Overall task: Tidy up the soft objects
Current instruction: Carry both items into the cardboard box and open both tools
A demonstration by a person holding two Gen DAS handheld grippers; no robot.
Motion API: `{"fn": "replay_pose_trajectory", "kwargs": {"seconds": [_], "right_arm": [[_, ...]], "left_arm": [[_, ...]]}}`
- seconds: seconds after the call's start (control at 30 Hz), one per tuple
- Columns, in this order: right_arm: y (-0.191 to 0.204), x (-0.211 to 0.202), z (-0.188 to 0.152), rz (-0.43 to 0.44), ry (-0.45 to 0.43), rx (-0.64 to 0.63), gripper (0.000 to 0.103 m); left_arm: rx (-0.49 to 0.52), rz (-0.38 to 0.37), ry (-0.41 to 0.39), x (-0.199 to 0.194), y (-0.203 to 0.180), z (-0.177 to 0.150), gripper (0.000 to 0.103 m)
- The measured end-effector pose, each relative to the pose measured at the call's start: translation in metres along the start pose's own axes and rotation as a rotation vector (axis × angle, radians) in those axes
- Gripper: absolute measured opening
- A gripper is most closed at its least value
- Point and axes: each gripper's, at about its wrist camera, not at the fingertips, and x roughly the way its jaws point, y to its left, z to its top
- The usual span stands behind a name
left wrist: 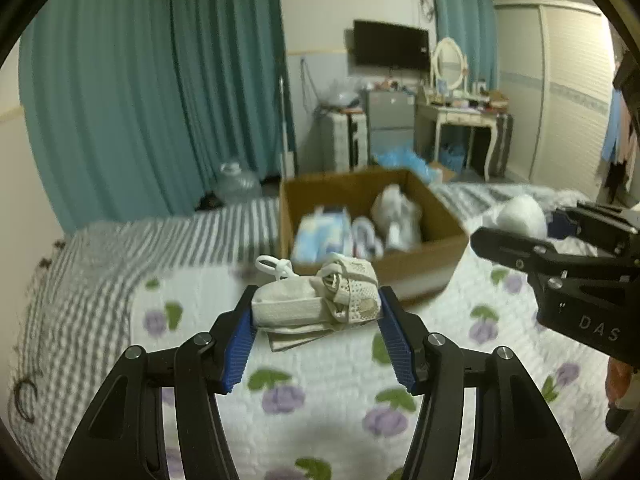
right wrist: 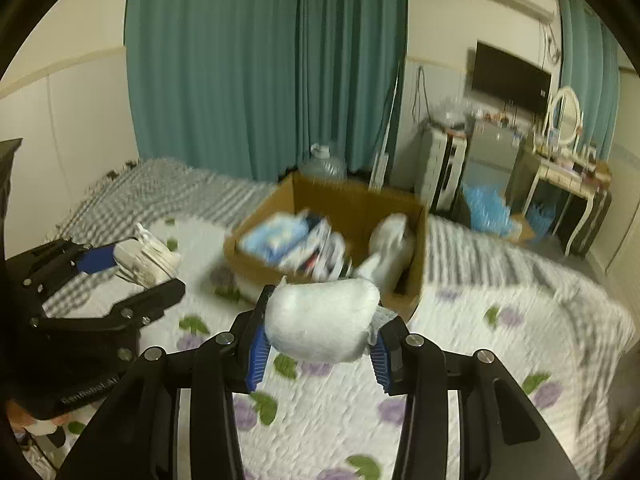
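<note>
Cardboard box (left wrist: 436, 216) lay ahead; the left gripper (left wrist: 316, 312) clamped a beige cloth bundle (left wrist: 316, 300) and the right gripper (right wrist: 320, 336) a white pouch (right wrist: 320, 320), each best released only once past the rim.

Black hand-held gripper (left wrist: 316, 316), ribbed blue pads (left wrist: 239, 344), silver screws

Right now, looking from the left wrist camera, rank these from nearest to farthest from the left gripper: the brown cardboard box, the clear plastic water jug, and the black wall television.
1. The brown cardboard box, on the bed just ahead of the left gripper.
2. The clear plastic water jug, on the floor beyond the bed, left of the box.
3. The black wall television, on the far wall.
</note>
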Motion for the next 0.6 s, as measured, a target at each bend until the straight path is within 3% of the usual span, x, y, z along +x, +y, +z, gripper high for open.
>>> {"fn": "replay_pose_trajectory", "kwargs": {"seconds": [0.3,0.6], "right_arm": [[-0.028,0.005,0.076,-0.025,-0.077,-0.003,0.041],[-0.080,0.105,0.105,0.029,-0.007,0.104,0.041]], "left_arm": [[0.043,-0.011,-0.098,0.018,-0.006,0.074,0.057],[0.108,0.019,-0.071,0.109,-0.003,0.110,0.057]]}}
